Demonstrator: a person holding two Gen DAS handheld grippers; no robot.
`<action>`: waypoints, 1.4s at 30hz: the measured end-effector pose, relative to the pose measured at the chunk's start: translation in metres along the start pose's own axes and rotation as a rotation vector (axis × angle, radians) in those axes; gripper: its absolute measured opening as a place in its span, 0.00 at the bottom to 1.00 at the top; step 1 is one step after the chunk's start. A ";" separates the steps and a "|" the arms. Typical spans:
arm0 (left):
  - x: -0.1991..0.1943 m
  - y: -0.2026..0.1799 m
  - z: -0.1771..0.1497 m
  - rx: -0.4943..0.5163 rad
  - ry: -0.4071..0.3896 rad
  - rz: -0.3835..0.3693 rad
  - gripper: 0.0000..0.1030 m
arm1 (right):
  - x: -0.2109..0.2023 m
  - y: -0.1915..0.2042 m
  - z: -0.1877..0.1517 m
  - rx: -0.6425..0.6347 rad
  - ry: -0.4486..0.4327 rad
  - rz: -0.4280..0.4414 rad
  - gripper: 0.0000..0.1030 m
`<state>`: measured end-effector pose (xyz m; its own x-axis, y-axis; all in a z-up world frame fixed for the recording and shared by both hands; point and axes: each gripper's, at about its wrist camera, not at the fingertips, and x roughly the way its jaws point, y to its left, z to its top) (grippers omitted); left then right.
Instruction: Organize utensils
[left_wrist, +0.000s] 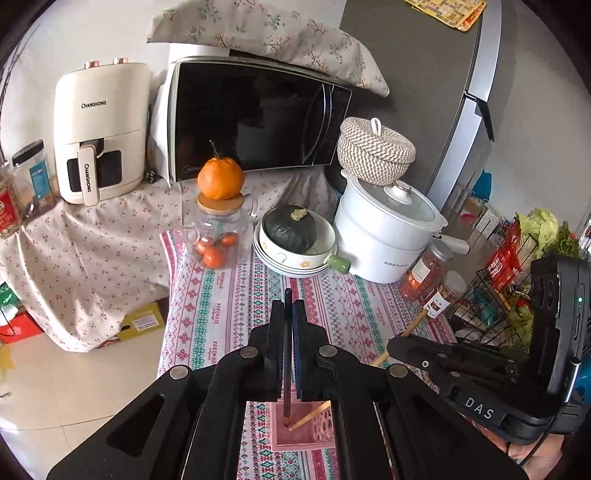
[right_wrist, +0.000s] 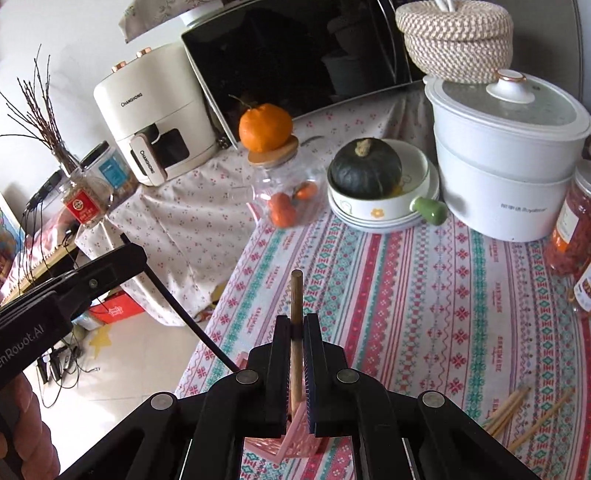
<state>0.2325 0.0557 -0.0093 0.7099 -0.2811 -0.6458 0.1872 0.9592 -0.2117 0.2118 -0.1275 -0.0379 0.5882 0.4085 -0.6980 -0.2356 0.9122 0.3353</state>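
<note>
Tipping looked the main risk: the small pink perforated plastic holder (left_wrist: 301, 430) was light, and both sticks leaned into it. Left gripper (left_wrist: 287, 321) was clamped on the dark wooden chopstick (left_wrist: 287, 369), tip inside the holder; right gripper (right_wrist: 296, 332) pinched the pale bamboo chopstick (right_wrist: 295, 332) above the holder, so either could lever it over

tablecloth (right_wrist: 424, 295): striped, red/teal/white cross-stitch motifs
holder (left_wrist: 299, 432): pink (lattice-cut side)
left chopstick (left_wrist: 287, 354): dark brown-black
right chopstick (right_wrist: 295, 332): light wood tan
squash (right_wrist: 364, 168): dark green
pot (right_wrist: 506, 162): white
air fryer (left_wrist: 99, 129): cream, rose-gold knobs
orange (left_wrist: 221, 178): orange
lidded basket (left_wrist: 375, 149): beige-white zigzag weave
grippers: black
</note>
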 end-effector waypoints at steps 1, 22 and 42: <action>0.001 0.000 0.000 -0.005 0.000 0.000 0.04 | 0.001 -0.001 0.000 0.005 0.003 0.007 0.07; -0.049 -0.047 -0.044 0.072 0.051 -0.037 0.70 | -0.089 -0.022 -0.022 0.026 -0.072 -0.088 0.54; 0.023 -0.156 -0.121 0.256 0.340 -0.115 0.77 | -0.106 -0.150 -0.102 0.246 0.112 -0.312 0.72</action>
<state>0.1379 -0.1038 -0.0797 0.4192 -0.3390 -0.8422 0.4442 0.8856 -0.1354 0.1058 -0.3043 -0.0789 0.5113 0.1265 -0.8501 0.1408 0.9634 0.2281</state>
